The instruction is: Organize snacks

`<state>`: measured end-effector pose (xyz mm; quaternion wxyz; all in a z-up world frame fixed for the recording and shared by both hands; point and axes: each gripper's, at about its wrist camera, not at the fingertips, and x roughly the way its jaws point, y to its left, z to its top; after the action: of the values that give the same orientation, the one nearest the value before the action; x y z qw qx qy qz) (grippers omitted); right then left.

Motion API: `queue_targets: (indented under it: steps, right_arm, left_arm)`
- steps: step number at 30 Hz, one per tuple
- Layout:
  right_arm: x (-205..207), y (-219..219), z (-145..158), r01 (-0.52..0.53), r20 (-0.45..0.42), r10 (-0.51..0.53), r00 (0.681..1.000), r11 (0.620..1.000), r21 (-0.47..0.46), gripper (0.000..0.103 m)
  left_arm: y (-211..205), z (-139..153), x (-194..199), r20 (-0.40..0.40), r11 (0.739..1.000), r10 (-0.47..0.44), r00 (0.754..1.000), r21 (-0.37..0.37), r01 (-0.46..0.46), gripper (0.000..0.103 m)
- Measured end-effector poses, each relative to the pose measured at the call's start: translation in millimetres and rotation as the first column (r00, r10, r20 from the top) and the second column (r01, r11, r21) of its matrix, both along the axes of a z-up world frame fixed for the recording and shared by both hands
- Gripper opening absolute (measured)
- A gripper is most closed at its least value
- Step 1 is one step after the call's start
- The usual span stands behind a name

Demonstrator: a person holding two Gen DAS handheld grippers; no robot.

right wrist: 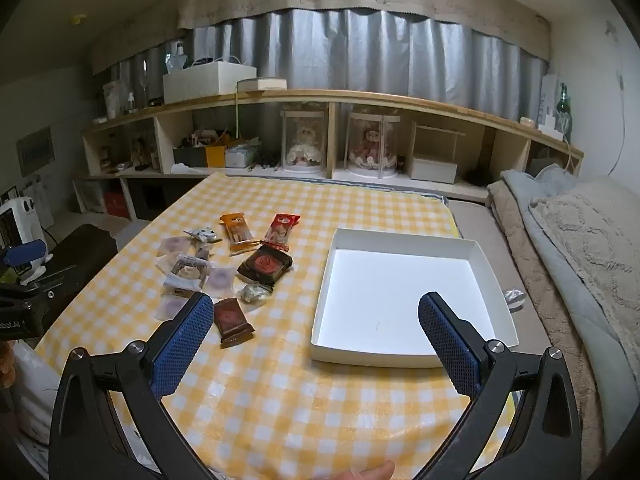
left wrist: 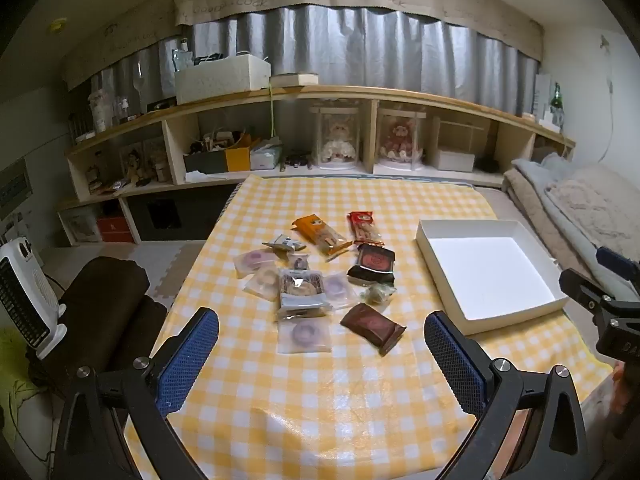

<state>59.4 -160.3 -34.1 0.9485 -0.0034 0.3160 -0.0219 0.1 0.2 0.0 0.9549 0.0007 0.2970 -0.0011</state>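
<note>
Several wrapped snacks lie in a loose pile on the yellow checked tablecloth (left wrist: pixel 320 392): an orange packet (left wrist: pixel 322 234), a red packet (left wrist: pixel 365 227), a dark red-and-black pack (left wrist: pixel 373 266), a brown bar (left wrist: pixel 374 327) and round clear-wrapped sweets (left wrist: pixel 304 334). An empty white box (left wrist: pixel 492 272) sits to their right; it also shows in the right wrist view (right wrist: pixel 404 300). My left gripper (left wrist: pixel 322 334) is open and empty, above the table's near side, in front of the pile. My right gripper (right wrist: pixel 316 322) is open and empty, between the brown bar (right wrist: pixel 232 320) and the box.
A low wooden shelf (left wrist: pixel 320 96) with boxes and doll cases runs along the back. Bedding (right wrist: pixel 580 240) lies right of the table. A white heater (left wrist: pixel 24 300) and a dark cushion (left wrist: pixel 104 312) are on the left. A small crumpled wrapper (right wrist: pixel 514 298) lies beside the box.
</note>
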Motion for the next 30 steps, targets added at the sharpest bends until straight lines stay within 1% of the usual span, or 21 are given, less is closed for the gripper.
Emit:
queue_targets:
  steps: [12,18,20,30]
  right_arm:
    - [-0.8,-0.9,1.9,0.0,0.009,0.0,1.0,1.0,-0.007,0.103]
    - [0.3,-0.3,-3.0,-0.002,0.012,0.002,1.0,1.0,-0.007,0.103]
    - [-1.3,-1.0,2.7,-0.001,0.012,0.001,1.0,1.0,-0.01,0.103]
    - [-1.9,-2.2,2.8,-0.001,0.013,0.001,1.0,1.0,-0.006,0.103]
  left_arm:
    - [-0.2,0.1,-0.2,0.007,1.0,-0.001,1.0,0.003,0.001,0.103]
    - [0.0,0.0,0.2,0.008,1.0,-0.002,1.0,0.002,0.002,0.103]
    - [0.0,-0.1,0.3,0.009,1.0,-0.003,1.0,0.002,0.003,0.103]
    - [0.5,-0.3,0.7,0.009,1.0,-0.003,1.0,0.001,0.003,0.103]
